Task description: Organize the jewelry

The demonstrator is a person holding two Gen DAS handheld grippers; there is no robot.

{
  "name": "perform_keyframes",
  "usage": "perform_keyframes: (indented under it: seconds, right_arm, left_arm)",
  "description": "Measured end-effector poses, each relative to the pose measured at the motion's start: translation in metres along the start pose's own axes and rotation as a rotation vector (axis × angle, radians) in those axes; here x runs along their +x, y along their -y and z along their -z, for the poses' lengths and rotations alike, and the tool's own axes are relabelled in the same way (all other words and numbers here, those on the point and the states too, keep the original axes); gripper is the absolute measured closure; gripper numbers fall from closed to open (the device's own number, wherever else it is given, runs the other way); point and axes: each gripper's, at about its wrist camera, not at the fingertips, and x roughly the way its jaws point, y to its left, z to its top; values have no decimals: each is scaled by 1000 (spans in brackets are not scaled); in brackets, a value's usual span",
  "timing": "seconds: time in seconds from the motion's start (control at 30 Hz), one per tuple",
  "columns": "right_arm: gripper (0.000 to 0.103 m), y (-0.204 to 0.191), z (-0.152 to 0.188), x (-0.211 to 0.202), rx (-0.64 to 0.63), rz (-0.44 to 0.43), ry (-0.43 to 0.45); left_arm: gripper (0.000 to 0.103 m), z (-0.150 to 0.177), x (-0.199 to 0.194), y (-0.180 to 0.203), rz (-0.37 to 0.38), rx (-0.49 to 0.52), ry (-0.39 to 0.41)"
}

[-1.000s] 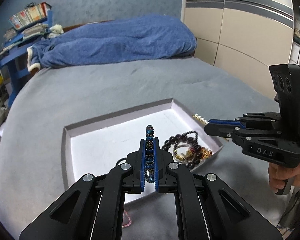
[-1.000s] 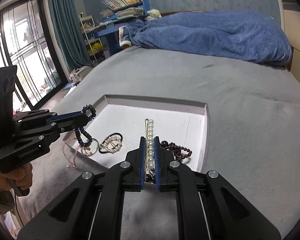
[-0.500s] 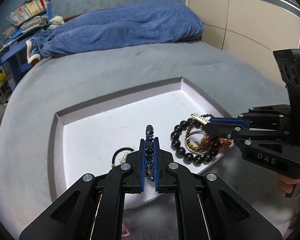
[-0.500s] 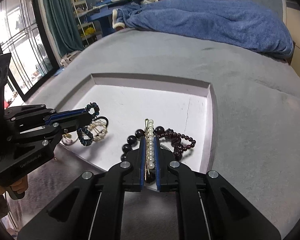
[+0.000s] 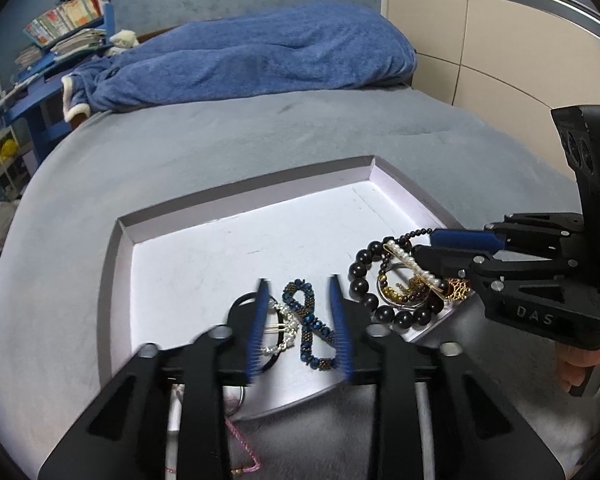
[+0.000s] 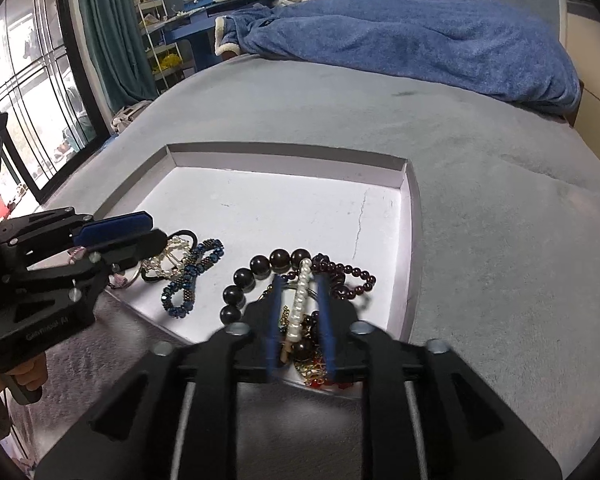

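A shallow white tray [image 5: 236, 248] [image 6: 284, 200] lies on the grey bed. My left gripper [image 5: 298, 286] is open over the tray's near edge, with a blue beaded bracelet [image 5: 306, 320] [image 6: 192, 276] lying loose between its fingers. My right gripper [image 6: 300, 280] [image 5: 424, 244] is open over a pile of jewelry; a white pearl hair clip [image 6: 302, 296] [image 5: 410, 262] lies between its fingers on a large black bead bracelet [image 5: 374, 304] [image 6: 240, 280] and a dark red bead bracelet [image 6: 350, 276]. A pearl hair tie [image 5: 278, 332] lies left of the blue bracelet.
A pink cord [image 5: 244, 444] and a ring lie on the bed in front of the tray. A blue blanket [image 5: 240, 64] is heaped at the head of the bed. A wardrobe [image 5: 500, 40] stands to the right, a window [image 6: 32, 92] to the left.
Both grippers have lowered to the tray and opened. The blue bracelet left my left gripper and the pearl clip left my right gripper; both now lie in the tray.
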Motion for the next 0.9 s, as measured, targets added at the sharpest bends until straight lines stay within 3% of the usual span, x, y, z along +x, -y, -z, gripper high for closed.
perform_keyframes:
  seconds: [0.03, 0.1, 0.17, 0.27, 0.33, 0.47, 0.57, 0.9]
  right_arm:
    - [65, 0, 0, -3, -3, -2, 10]
    - [63, -2, -1, -8, -7, -5, 29]
    - [53, -3, 1, -16, -5, -16, 55]
    - [49, -8, 6, -27, -20, -13, 93]
    - [45, -10, 10, -33, -24, -9, 112]
    - [29, -12, 21, -44, -22, 0, 167]
    - [23, -12, 30, -49, -9, 2, 196]
    - [18, -15, 58, -55, 18, 25, 246]
  left_arm:
    - [55, 1, -2, 0, -5, 3, 6]
    - [43, 3, -6, 2, -5, 9, 20]
    - [32, 6, -12, 3, -4, 11, 39]
    - [31, 11, -20, 6, -3, 15, 60]
    - [23, 15, -26, 8, -12, 15, 82]
    - [20, 24, -39, 6, -22, -31, 124]
    - [12, 34, -47, 4, -41, -70, 161]
    - [9, 60, -59, -6, -100, -163, 234]
